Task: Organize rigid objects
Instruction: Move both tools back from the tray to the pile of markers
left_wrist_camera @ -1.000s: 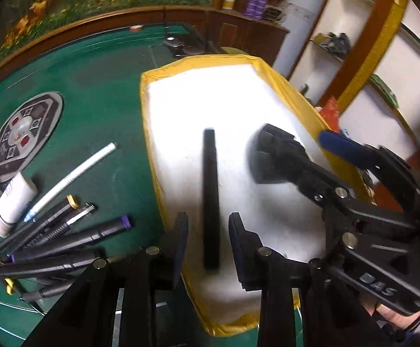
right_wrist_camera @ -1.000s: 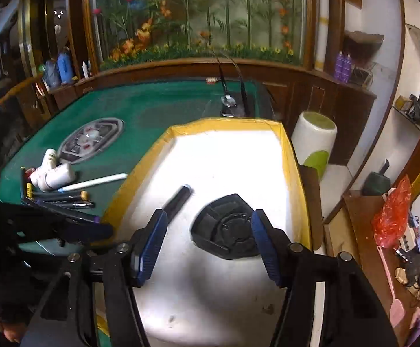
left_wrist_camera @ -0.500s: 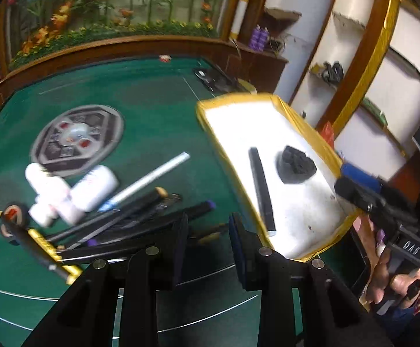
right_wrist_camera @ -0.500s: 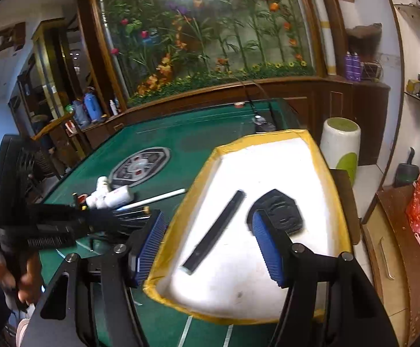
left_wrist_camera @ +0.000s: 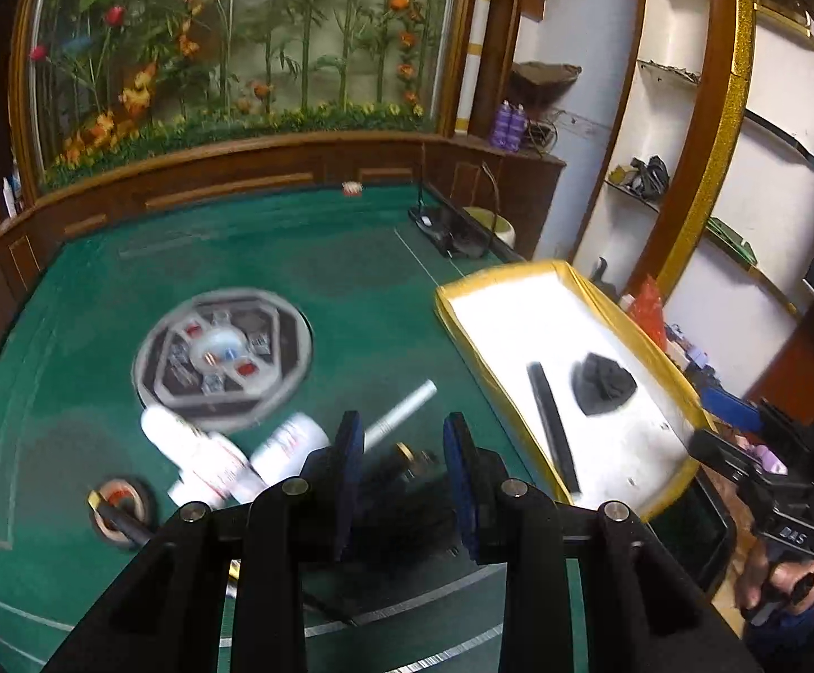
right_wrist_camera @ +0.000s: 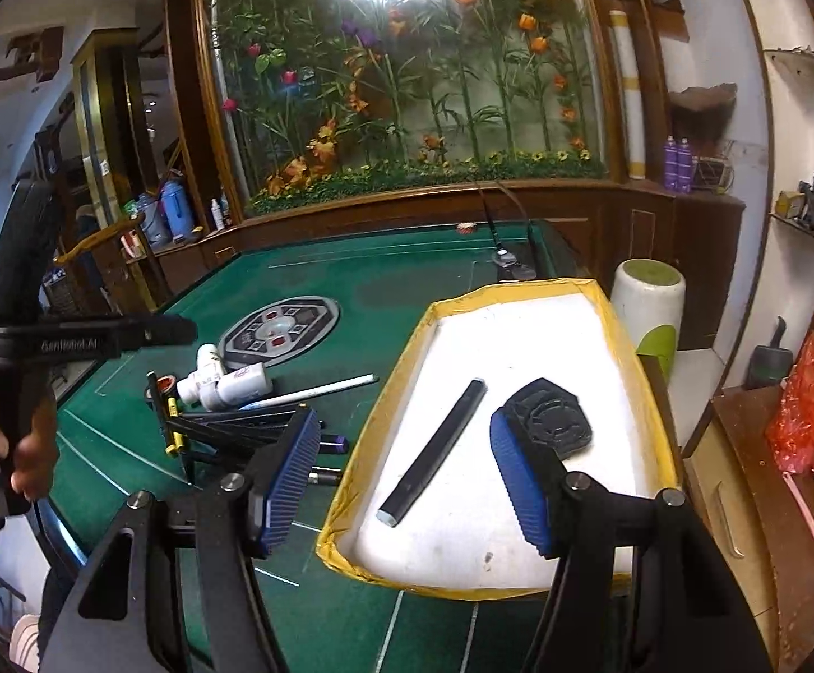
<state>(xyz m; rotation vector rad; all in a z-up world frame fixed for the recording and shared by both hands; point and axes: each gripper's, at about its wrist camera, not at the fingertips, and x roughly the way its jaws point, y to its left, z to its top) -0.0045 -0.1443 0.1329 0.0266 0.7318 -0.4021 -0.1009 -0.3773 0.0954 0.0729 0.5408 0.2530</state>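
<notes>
Green felt covers the table [right_wrist_camera: 384, 280], and on it sits your yellow-rimmed tray [right_wrist_camera: 614, 331] with its white, foam-like floor. Inside lies the black marker [right_wrist_camera: 435, 448], a slim matte cylinder; in your right view its long axis runs diagonally, the pale-tipped end toward you at lower left, the other end pointing away to upper right. Just beside it, not touching, rests the black cap [right_wrist_camera: 553, 420], a flat, rounded-triangle plastic piece with moulded rings on its face.

Your right gripper [right_wrist_camera: 407, 476] hangs above the tray's near end, its ribbed blue pads spread wide with nothing between them. Your left gripper [left_wrist_camera: 404, 476] has its pads parted too, nothing clamped, poised over the pile of dark pens [right_wrist_camera: 250, 432] on the felt left of the tray; that view is blurred, so the pens there are hard to separate.

Among the pile, a white pen [right_wrist_camera: 317, 391] points toward the tray, two white plastic bottles [right_wrist_camera: 227, 384] lie on their sides touching each other, and a small tape roll [left_wrist_camera: 121, 510] sits beside them. Beyond them, a round grey panel [right_wrist_camera: 281, 331] is set flush in the felt.
</notes>
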